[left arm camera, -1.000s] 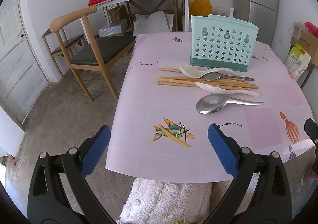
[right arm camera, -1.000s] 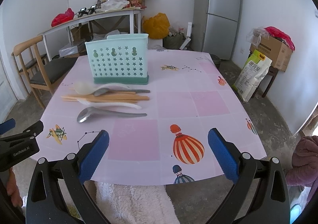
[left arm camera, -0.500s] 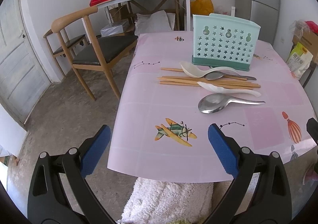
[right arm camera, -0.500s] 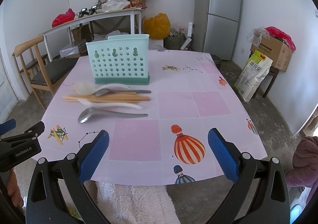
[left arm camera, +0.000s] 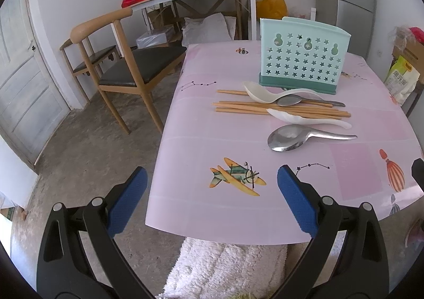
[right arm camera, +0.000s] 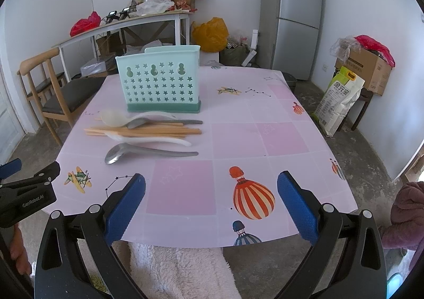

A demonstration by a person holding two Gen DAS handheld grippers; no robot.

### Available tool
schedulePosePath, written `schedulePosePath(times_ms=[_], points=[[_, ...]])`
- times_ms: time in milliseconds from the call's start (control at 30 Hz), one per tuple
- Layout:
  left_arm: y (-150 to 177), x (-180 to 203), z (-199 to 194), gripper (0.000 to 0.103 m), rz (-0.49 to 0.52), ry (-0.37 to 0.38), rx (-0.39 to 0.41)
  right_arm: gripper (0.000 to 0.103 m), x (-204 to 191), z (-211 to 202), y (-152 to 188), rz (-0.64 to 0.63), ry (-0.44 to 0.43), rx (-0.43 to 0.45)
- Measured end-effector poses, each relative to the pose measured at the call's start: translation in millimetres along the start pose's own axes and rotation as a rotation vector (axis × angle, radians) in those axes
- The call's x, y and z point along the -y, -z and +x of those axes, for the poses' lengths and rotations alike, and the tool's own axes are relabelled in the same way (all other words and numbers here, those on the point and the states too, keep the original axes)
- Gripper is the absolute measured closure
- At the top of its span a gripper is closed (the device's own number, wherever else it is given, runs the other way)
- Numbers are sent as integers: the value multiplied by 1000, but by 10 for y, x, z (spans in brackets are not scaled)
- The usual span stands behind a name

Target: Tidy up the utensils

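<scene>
Left wrist view: both grippers open, utensils (left arm camera: 286, 110) beside holder (left arm camera: 302, 60)

Utensil caddy (right arm camera: 160, 84): mint plastic, matt, star-perforated. Large spoon (left arm camera: 299, 137): polished metal, glossy. Soup spoons (left arm camera: 304, 117): white, smooth, glazed-looking. Chopsticks (left arm camera: 251, 108): bare wood, matt. Desk (right arm camera: 238, 140): covered by smooth pink printed sheet, slight sheen. Chair (left arm camera: 127, 60): wood frame, dark matt seat. Floor (left arm camera: 87, 150): rough concrete.
</scene>
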State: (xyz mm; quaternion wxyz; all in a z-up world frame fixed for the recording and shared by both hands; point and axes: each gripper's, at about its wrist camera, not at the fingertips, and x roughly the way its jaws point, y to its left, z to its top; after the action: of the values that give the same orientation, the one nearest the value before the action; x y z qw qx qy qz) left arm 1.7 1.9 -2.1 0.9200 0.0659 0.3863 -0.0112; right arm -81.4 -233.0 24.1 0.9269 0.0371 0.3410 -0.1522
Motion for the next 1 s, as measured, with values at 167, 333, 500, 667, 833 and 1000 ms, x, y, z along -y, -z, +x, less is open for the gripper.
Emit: schedulePosePath(times_ms=[167, 333, 500, 667, 833, 1000], points=[[-14, 5, 41, 8, 1, 2, -8, 6, 9, 5, -2, 2, 2, -3], [-50, 14, 135, 8, 9, 6, -10, 6, 23, 66, -5, 9, 9, -12], [-87, -7, 265, 8, 21, 83, 0, 6, 25, 190, -21, 18, 9, -24], [-105, -55, 421, 8, 9, 290, 13, 6, -64, 388, -12, 2, 2, -43], [-129, -69, 569, 8, -44, 450, 24, 6, -200, 615, 19, -40, -17, -69], [-163, 130, 744, 8, 35, 513, 16, 6, -252, 843, 61, -37, -87, -108]])
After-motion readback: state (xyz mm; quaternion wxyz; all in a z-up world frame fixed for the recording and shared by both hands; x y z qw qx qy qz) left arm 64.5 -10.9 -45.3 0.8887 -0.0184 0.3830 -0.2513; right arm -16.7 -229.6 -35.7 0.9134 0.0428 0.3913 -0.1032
